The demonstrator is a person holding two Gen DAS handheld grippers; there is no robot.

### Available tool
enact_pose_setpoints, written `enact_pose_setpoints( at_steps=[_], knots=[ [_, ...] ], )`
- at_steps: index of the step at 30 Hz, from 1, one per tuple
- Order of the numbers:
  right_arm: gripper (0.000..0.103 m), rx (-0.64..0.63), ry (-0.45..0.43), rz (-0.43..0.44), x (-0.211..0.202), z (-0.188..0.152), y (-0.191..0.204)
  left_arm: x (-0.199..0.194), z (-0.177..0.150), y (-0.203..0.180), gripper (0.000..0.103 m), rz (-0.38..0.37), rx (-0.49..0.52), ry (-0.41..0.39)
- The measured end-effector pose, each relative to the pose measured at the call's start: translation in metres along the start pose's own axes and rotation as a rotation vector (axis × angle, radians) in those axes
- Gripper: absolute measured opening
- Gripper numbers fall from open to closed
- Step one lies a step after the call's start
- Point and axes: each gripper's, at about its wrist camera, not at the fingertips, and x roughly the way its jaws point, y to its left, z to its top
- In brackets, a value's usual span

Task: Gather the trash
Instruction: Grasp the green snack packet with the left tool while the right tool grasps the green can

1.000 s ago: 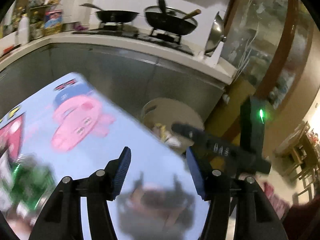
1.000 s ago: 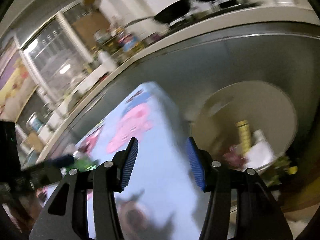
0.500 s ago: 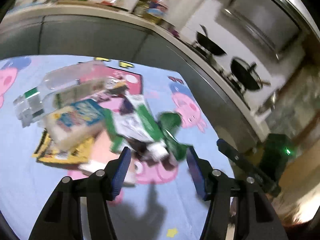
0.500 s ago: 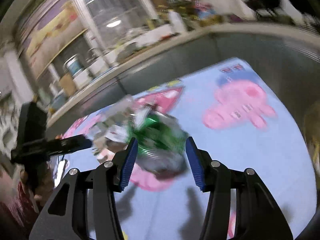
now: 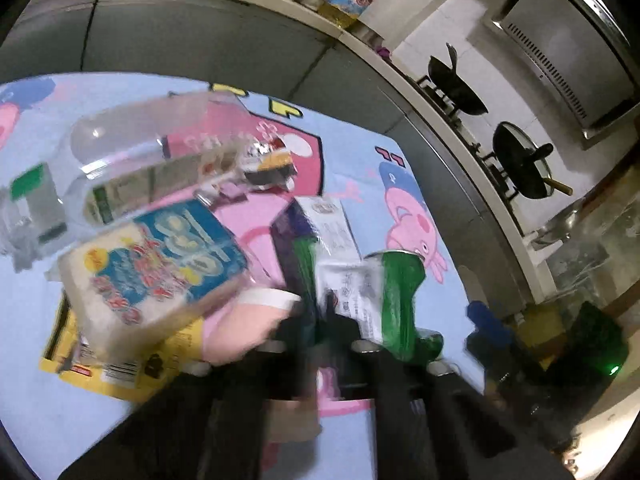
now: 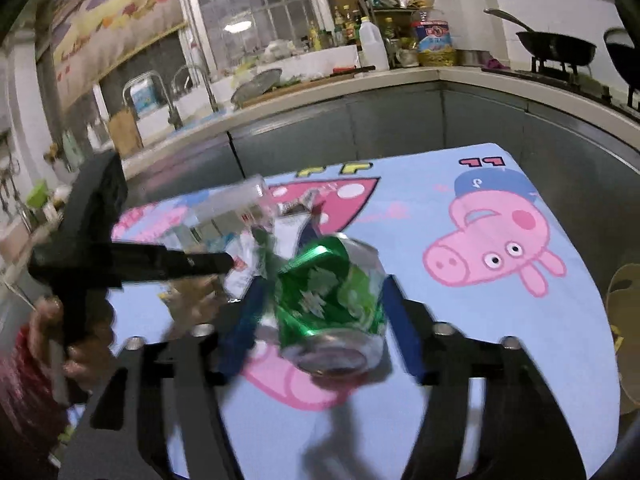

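Note:
A pile of trash lies on a blue cartoon-pig tablecloth [image 6: 460, 380]. A crushed green can [image 6: 332, 304] sits between the fingers of my right gripper [image 6: 320, 316], which is open around it; it also shows in the left wrist view [image 5: 400, 300]. My left gripper [image 5: 316, 320] is blurred and its fingers have closed together on a green and white wrapper [image 5: 340, 264]. A white and blue packet [image 5: 152, 272], a clear plastic bottle [image 5: 132, 152] and a yellow wrapper [image 5: 120, 372] lie to the left.
A grey kitchen counter [image 6: 440, 120] runs behind the table, with pans on a stove [image 5: 456, 88] and bottles [image 6: 372, 44]. The rim of a beige bin [image 6: 624, 320] shows past the table's right edge. The left gripper's body [image 6: 100, 264] is at left.
Both grippers swung from the bin back to the trash pile and moved in. The left fingers closed on the wrapper; the right gripper now straddles the green can.

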Motion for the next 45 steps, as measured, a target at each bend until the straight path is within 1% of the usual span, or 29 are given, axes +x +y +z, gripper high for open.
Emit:
enact_pose_setpoints(
  at_steps=[3,5,8,10,11,13,15,16,19,20,22,26,30,31,34,39,40,41,42,43,45],
  knots=[
    [0.069,-0.032,0.042,-0.004,0.012,-0.008,0.003,-0.001,-0.006,-0.005,0.002,0.007,0.022,-0.009],
    [0.071,-0.053,0.065,-0.004,0.021,-0.013,0.005,-0.004,-0.010,-0.010,0.002,-0.008,0.026,-0.012],
    [0.071,-0.079,0.104,-0.030,0.036,-0.022,0.005,-0.018,-0.014,-0.020,0.002,-0.035,0.047,-0.040],
    [0.067,-0.092,0.114,-0.044,0.042,-0.027,0.004,-0.027,-0.014,-0.025,0.002,-0.047,0.055,-0.057],
    [0.065,-0.097,0.101,-0.042,0.040,-0.029,0.003,-0.033,-0.015,-0.027,0.002,-0.056,0.057,-0.066],
    [0.061,-0.096,0.092,-0.050,0.033,-0.030,0.001,-0.039,-0.016,-0.030,0.002,-0.065,0.059,-0.073],
    [0.054,-0.070,0.085,-0.033,0.021,-0.033,-0.007,-0.044,-0.018,-0.033,0.002,-0.078,0.061,-0.073],
    [0.047,-0.043,0.080,-0.026,0.011,-0.036,-0.014,-0.045,-0.019,-0.035,0.002,-0.087,0.061,-0.070],
    [0.042,0.017,0.083,-0.036,-0.012,-0.048,-0.033,-0.041,-0.025,-0.041,0.002,-0.112,0.065,-0.050],
    [0.039,0.040,0.089,-0.041,-0.018,-0.054,-0.041,-0.039,-0.027,-0.044,0.002,-0.118,0.068,-0.042],
    [0.038,0.091,0.094,-0.036,-0.027,-0.061,-0.053,-0.029,-0.031,-0.052,0.002,-0.127,0.082,-0.017],
    [0.037,0.234,0.079,0.004,-0.049,-0.077,-0.080,-0.011,-0.037,-0.072,0.002,-0.152,0.116,0.028],
    [0.037,0.389,0.076,0.086,-0.059,-0.089,-0.104,0.006,-0.040,-0.092,0.002,-0.159,0.154,0.064],
    [0.039,0.447,0.074,0.122,-0.061,-0.094,-0.113,0.009,-0.041,-0.095,0.002,-0.158,0.161,0.072],
    [0.040,0.591,0.070,0.219,-0.061,-0.106,-0.133,0.018,-0.042,-0.104,0.002,-0.159,0.168,0.093],
    [0.040,0.708,0.044,0.296,-0.060,-0.115,-0.154,0.032,-0.045,-0.118,0.002,-0.158,0.194,0.126],
    [0.044,0.730,0.041,0.309,-0.060,-0.117,-0.158,0.035,-0.045,-0.121,0.002,-0.158,0.199,0.132],
    [0.054,0.758,0.039,0.324,-0.059,-0.119,-0.162,0.038,-0.045,-0.123,0.002,-0.158,0.204,0.139],
    [0.058,0.785,0.033,0.332,-0.058,-0.122,-0.166,0.042,-0.045,-0.127,0.002,-0.158,0.209,0.146],
    [0.060,0.802,0.028,0.340,-0.058,-0.124,-0.169,0.045,-0.045,-0.130,0.002,-0.157,0.214,0.152],
    [0.059,0.840,0.010,0.371,-0.058,-0.127,-0.176,0.053,-0.046,-0.135,0.002,-0.158,0.223,0.166]
  ],
)
